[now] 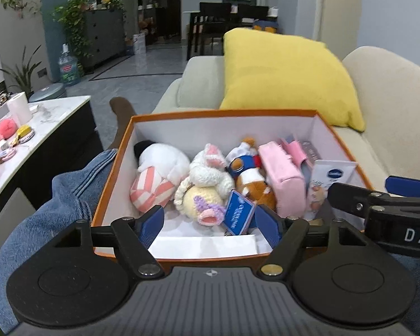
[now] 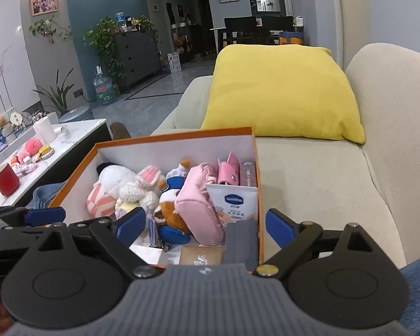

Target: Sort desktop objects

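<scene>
**Operator:** Two grippers, both with jaws spread wide and nothing between them. My left gripper [image 1: 210, 219] hangs over the near edge of the orange box [image 1: 113, 168]; my right gripper [image 2: 205, 224] straddles the box's right wall, one pad inside, one pad outside over the sofa [image 2: 322, 184].

**Checker:** Which step is in hand?

**Operator:** By my judgement, the gap between a drop and the next fetch. The box already holds a load, and it sits on my lap against blue denim. Unsorted items remain on the marble table [image 2: 78, 131] to my left.

**Checker:** List box contents by material.

**Operator:** Soft goods: a white plush [image 1: 165, 159] with pink-striped fabric, a crocheted yellow doll [image 1: 201, 198] of knobbly yarn, a brown-and-white plush [image 1: 252, 182], and a pink padded pouch [image 1: 285, 184]. Rigid goods: a blue card pack [image 1: 238, 215], a white Vaseline carton [image 2: 235, 201] and a flat grey case [image 2: 242, 240].

**Checker:** What remains outside?

**Operator:** A red mug [image 2: 5, 180], glossy and hard; pink pom-pom shapes [image 2: 32, 145]; a white paper roll [image 2: 44, 130]. The smaller pieces there are too small to tell.

**Checker:** Next move requirement?

**Operator:** I judge that one gripper must swing left, clear the box rim and descend on a table item. Fluffy pieces compress, so the jaws must close fully. The mug will likely slip and calls for a grasp at its handle or rim.
</scene>
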